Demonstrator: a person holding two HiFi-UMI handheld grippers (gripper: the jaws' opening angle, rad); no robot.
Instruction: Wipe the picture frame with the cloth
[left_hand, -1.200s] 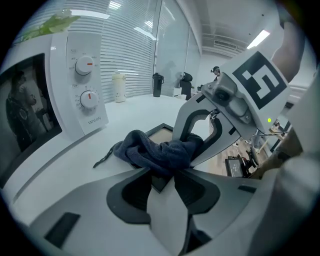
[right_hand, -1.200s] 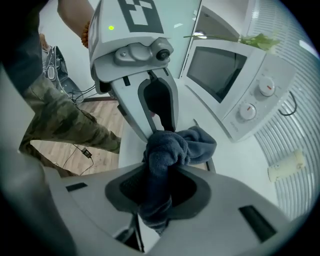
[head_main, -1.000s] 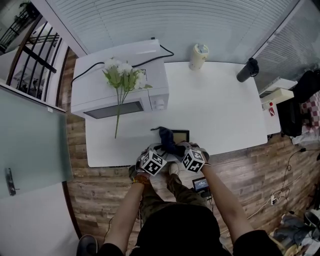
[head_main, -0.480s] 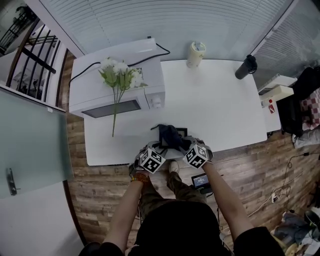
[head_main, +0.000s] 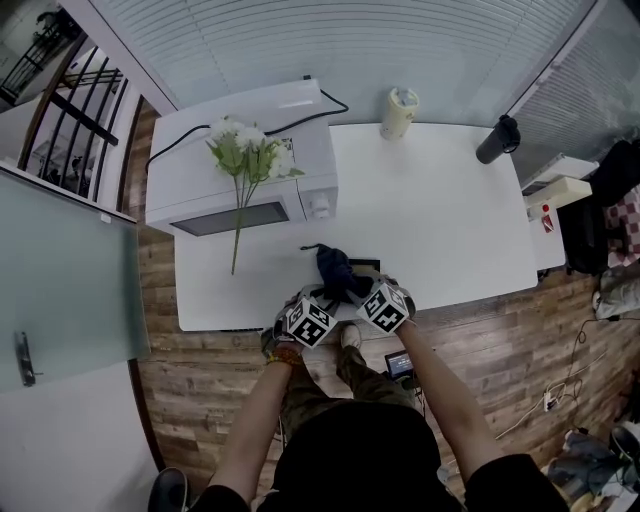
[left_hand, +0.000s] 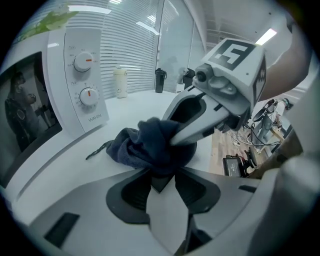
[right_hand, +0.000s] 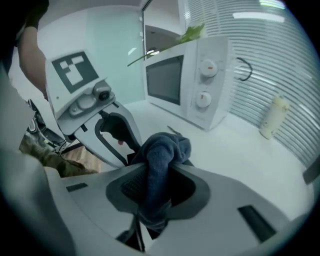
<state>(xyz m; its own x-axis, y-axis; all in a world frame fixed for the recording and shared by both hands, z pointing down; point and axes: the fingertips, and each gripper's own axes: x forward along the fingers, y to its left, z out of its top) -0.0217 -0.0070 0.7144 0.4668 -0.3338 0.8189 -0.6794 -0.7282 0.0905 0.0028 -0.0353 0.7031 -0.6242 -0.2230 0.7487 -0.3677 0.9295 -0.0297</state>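
A dark blue cloth (head_main: 335, 270) is bunched on top of a black picture frame (head_main: 369, 266) near the front edge of the white table (head_main: 450, 220); only a strip of the frame shows. My right gripper (head_main: 360, 292) is shut on the cloth (right_hand: 162, 150), which hangs down between its jaws and rests on the frame. My left gripper (head_main: 325, 298) is closed on a dark corner of the frame (left_hand: 160, 181), just under the cloth (left_hand: 150, 145). The right gripper's fingers (left_hand: 192, 134) press into the cloth right in front of the left jaws.
A white microwave (head_main: 240, 170) with white flowers (head_main: 245, 150) on top stands at the table's left. A cream tumbler (head_main: 399, 112) and a black bottle (head_main: 497, 138) stand at the far edge. A small device (head_main: 398, 365) lies on the wooden floor below.
The right gripper has shifted a little and rolled, dragging the cloth across the frame, so less of the frame shows. The left gripper has stayed put.
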